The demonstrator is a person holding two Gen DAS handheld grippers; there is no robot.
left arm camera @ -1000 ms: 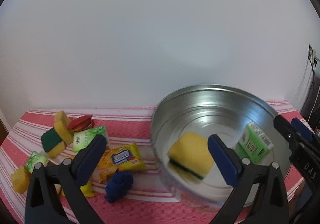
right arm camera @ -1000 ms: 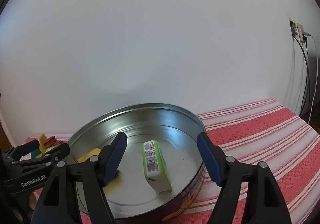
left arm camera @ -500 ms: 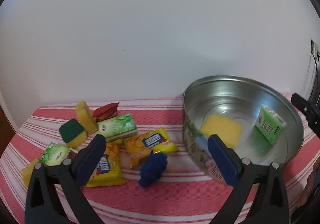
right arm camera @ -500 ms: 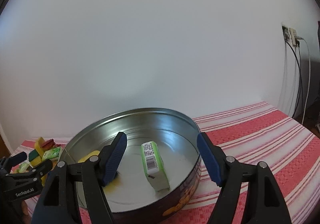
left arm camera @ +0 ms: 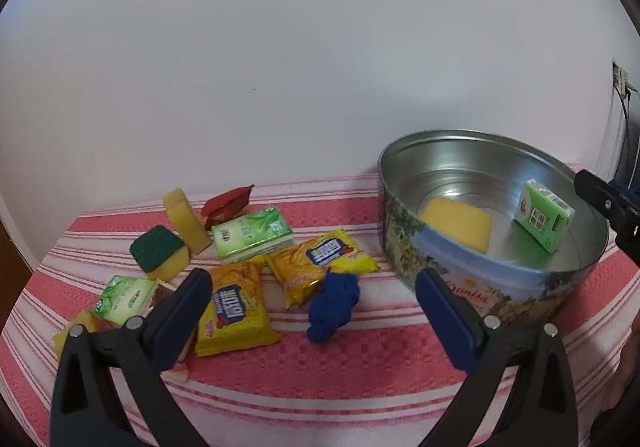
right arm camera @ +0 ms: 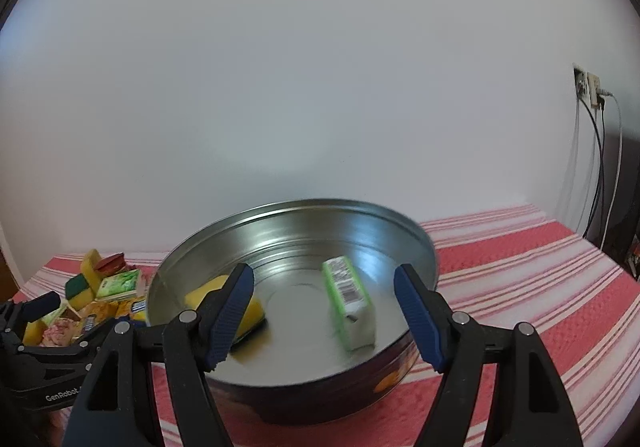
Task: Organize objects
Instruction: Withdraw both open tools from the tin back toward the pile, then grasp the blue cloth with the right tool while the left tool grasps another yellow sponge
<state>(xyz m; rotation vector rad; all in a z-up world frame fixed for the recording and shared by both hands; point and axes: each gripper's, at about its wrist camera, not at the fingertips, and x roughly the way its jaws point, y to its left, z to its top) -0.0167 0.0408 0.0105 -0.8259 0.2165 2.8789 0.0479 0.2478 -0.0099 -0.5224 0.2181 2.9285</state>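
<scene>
A round metal tin (left arm camera: pixel 476 289) stands on the right of the table and holds a yellow sponge (left arm camera: pixel 456 225) and a green tissue pack (left arm camera: pixel 544 213). Left of the tin lie a blue cloth (left arm camera: pixel 334 305), two yellow snack packets (left arm camera: pixel 236 311) (left arm camera: pixel 320 259), a green tissue pack (left arm camera: pixel 252 233), a green-topped sponge (left arm camera: pixel 160 251) and a red packet (left arm camera: pixel 228 203). My left gripper (left arm camera: pixel 310 279) hangs open above the blue cloth, holding nothing. My right gripper (right arm camera: pixel 324 273) stands open over the tin's (right arm camera: pixel 300 387) near rim, above the green pack (right arm camera: pixel 348 303), empty.
A red-and-white striped cloth (right arm camera: pixel 540 287) covers the table. A white wall runs close behind. A wall socket with hanging cables (right arm camera: pixel 588 87) is at the far right. A small green pack (left arm camera: pixel 126 297) and a yellow sponge (left arm camera: pixel 186 221) lie near the table's left edge.
My left gripper has moved left, away from the tin and over the pile of loose items. My right gripper has shifted a little by the tin; the tin's contents have not moved.
</scene>
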